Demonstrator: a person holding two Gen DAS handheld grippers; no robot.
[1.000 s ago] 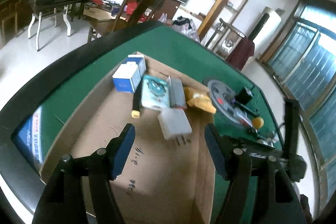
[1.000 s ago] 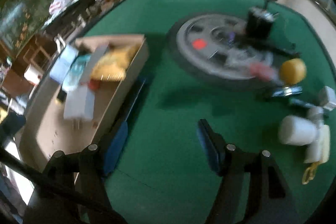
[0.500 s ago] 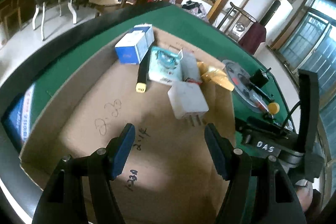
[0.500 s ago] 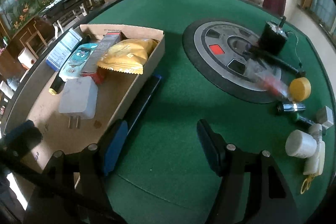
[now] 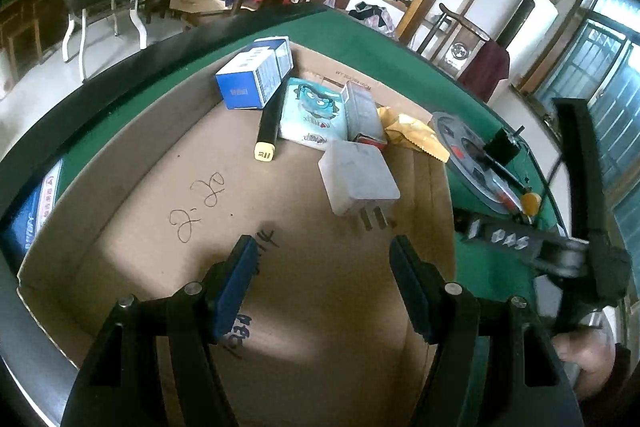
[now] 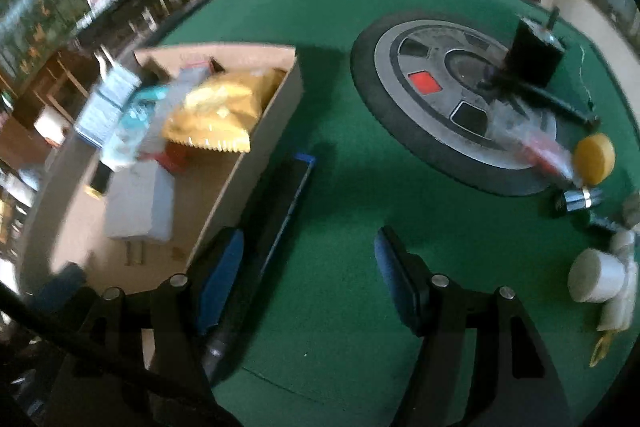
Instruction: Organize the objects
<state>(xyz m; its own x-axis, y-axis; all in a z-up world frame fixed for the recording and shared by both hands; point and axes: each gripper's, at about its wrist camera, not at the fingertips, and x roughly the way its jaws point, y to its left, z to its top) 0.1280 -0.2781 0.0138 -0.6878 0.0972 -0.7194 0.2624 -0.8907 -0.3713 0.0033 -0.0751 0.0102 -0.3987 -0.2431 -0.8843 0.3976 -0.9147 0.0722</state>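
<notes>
Left wrist view: inside the cardboard box, the white plug adapter lies flat, prongs pointing toward the left gripper, which hangs half open and empty. Right gripper hangs half open, empty, beside the box over green felt.

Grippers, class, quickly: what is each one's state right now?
Left gripper: open, empty, over the cardboard box.
Right gripper: open, empty, over the green table.

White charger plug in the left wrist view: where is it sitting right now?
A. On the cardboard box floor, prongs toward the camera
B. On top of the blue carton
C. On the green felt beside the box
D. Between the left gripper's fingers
A: the white charger plug lies on the floor of the cardboard box, prongs toward the camera, beyond the open left gripper.
</notes>
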